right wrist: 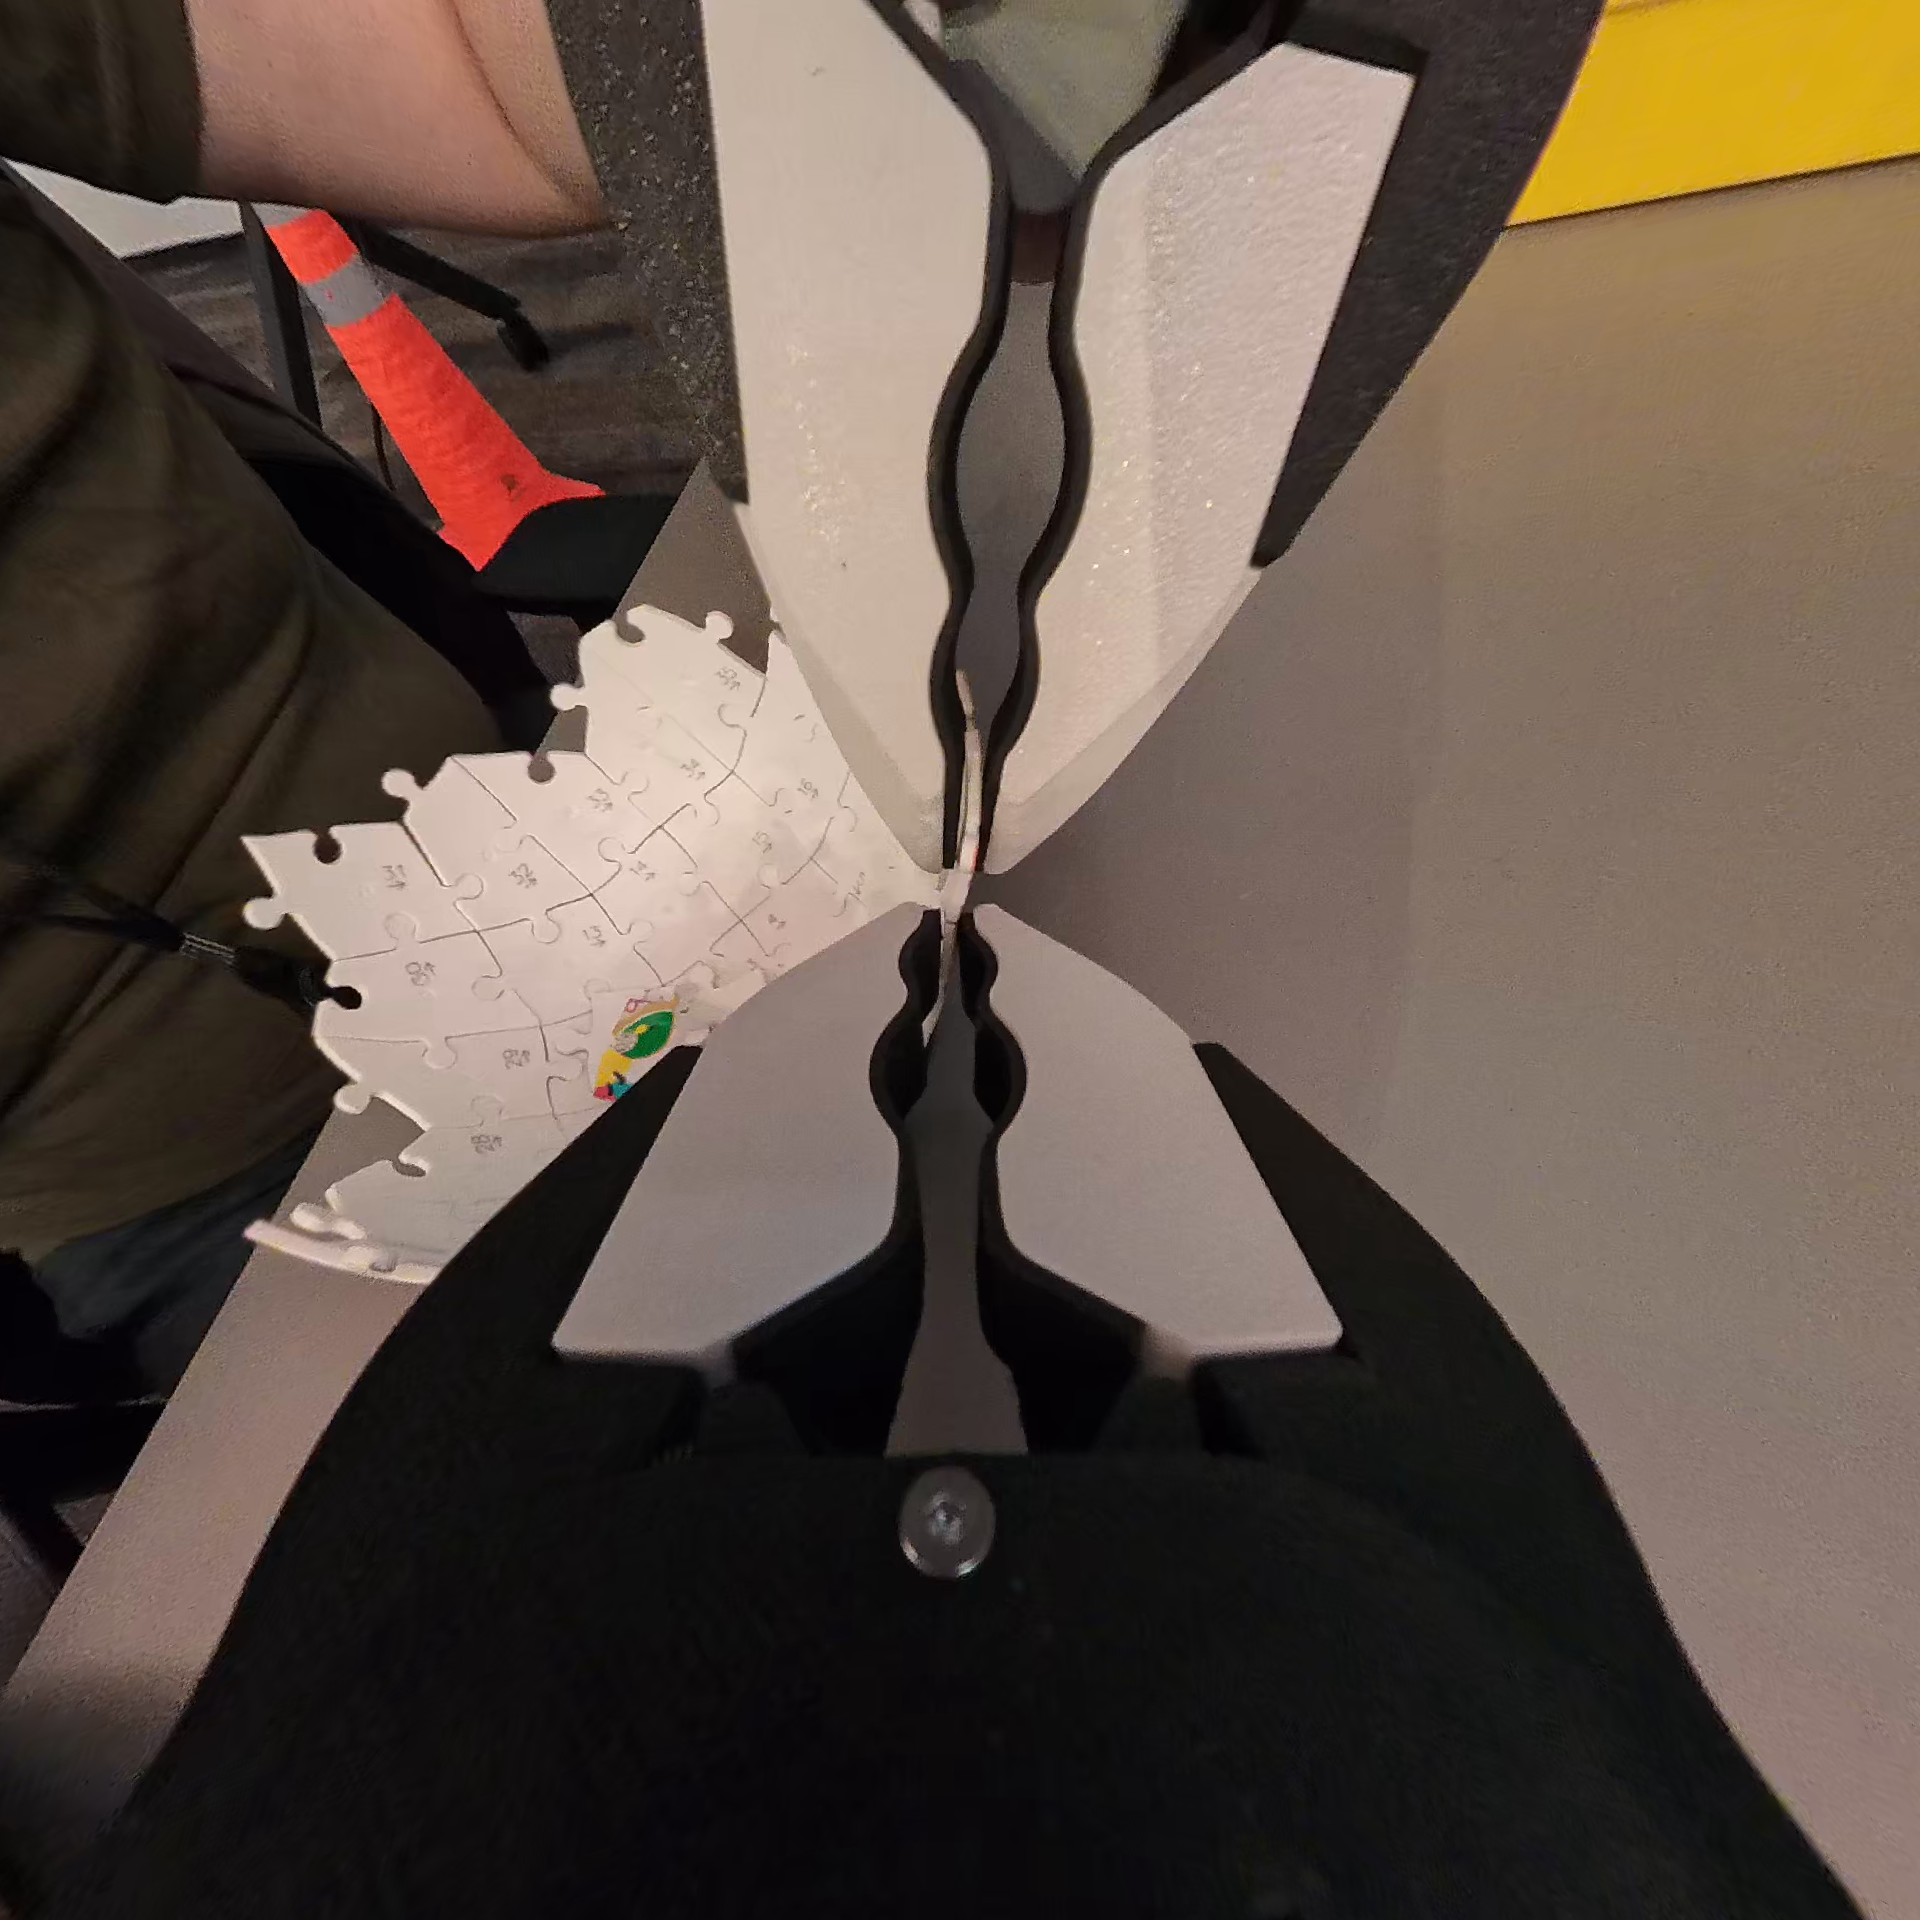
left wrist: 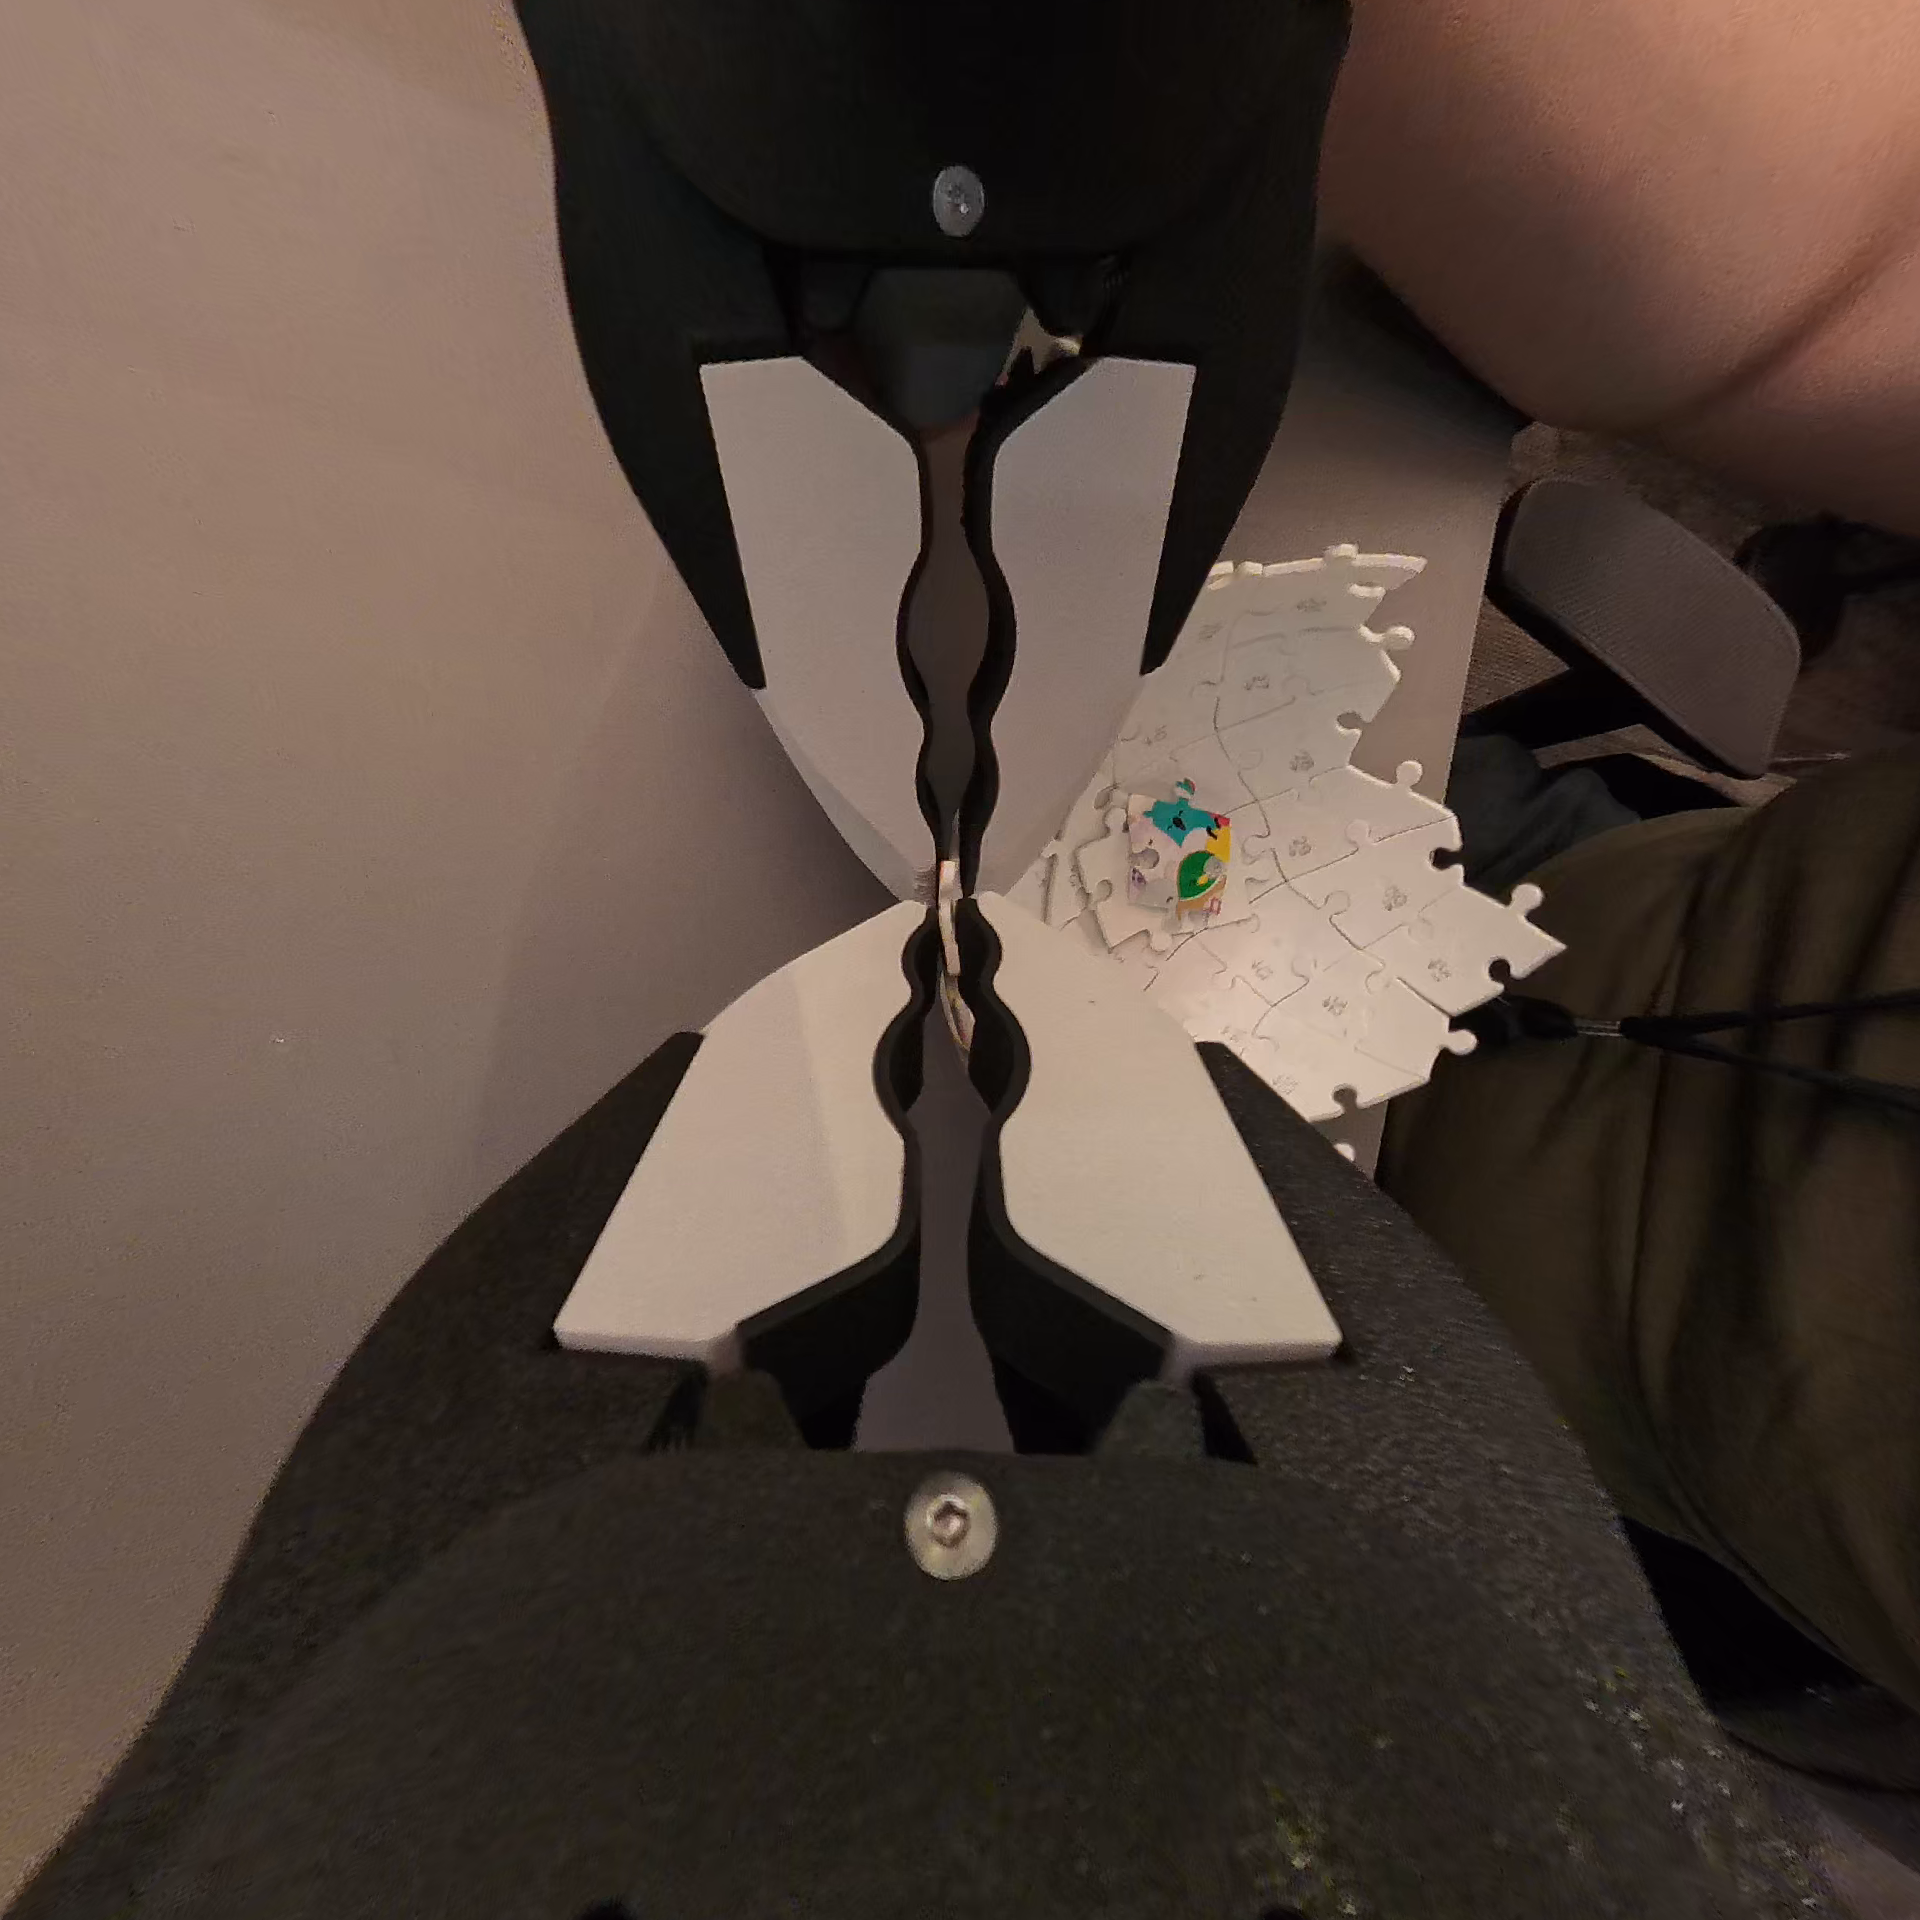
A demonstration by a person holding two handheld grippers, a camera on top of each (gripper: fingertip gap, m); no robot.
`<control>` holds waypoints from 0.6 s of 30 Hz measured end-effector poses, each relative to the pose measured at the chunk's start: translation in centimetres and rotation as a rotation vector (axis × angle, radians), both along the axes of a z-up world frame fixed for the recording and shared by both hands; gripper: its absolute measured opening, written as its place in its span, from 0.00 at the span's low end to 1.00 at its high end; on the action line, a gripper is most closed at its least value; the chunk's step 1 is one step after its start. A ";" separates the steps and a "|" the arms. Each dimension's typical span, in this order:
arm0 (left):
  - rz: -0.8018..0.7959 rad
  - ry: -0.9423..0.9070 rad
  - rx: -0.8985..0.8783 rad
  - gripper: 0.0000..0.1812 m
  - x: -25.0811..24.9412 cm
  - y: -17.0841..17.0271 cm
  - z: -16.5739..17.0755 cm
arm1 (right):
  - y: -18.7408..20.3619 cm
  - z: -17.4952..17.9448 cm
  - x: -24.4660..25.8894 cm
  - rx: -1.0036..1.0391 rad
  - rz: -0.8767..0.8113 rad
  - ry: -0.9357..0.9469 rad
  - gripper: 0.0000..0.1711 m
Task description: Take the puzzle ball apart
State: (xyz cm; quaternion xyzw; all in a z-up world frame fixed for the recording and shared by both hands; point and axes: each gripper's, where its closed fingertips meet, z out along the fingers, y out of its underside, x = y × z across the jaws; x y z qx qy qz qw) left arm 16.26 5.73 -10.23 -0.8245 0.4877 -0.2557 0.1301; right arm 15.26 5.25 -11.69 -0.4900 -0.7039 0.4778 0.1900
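Note:
The puzzle ball (left wrist: 1320, 873) is an open curved shell of joined white pieces, inner side up, on the table, and shows too in the right wrist view (right wrist: 520, 914). A loose coloured piece (left wrist: 1184, 852) lies inside it (right wrist: 636, 1042). My left gripper (left wrist: 948, 940) and right gripper (left wrist: 951, 857) meet tip to tip at the shell's rim. Each is shut on a thin puzzle piece seen edge-on (left wrist: 948, 914). In the right wrist view my right gripper (right wrist: 948, 935) is below, the left gripper (right wrist: 968, 831) above, with the pinched piece (right wrist: 966, 790) between the fingers.
The grey table (right wrist: 1558, 831) spreads out beyond the grippers. A person's arm (left wrist: 1662, 208) and olive clothing (left wrist: 1662, 1247) are close beside the shell. An office chair (left wrist: 1652, 623), an orange cone (right wrist: 426, 384) and a yellow object (right wrist: 1714, 94) stand beyond the table edge. The grippers are tip to tip, or close to it. Both grippers' tips are roughly 35 centimetres from the yellow object (right wrist: 1714, 94).

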 end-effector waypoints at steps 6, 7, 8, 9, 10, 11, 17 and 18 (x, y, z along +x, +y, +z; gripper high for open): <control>0.060 -0.151 -0.060 0.01 0.4 0.4 1.7 | 0.4 0.0 0.1 -0.174 -0.017 -0.039 0.02; 0.060 -0.168 -0.065 0.01 0.3 0.4 1.9 | 0.4 0.0 0.1 -0.155 -0.013 -0.036 0.02; 0.064 -0.178 -0.066 0.01 0.1 0.5 2.0 | 0.4 0.0 0.1 -0.119 -0.009 -0.026 0.02; 0.072 -0.187 -0.064 0.01 -0.1 0.6 2.0 | 0.4 0.0 0.1 -0.090 -0.010 -0.019 0.02; 0.081 -0.205 -0.065 0.01 -0.2 0.7 2.2 | 0.3 0.1 0.1 -0.088 -0.010 -0.018 0.02; 0.091 -0.236 -0.065 0.01 -0.2 0.7 2.6 | 0.2 0.4 0.2 -0.114 -0.008 -0.018 0.02; 0.175 -0.383 0.017 0.01 -1.8 1.2 5.3 | 2.0 0.7 0.3 -0.127 -0.094 -0.016 0.02; 0.188 -0.395 0.033 0.01 -2.1 1.2 5.5 | 2.0 0.8 0.3 -0.131 -0.098 -0.017 0.02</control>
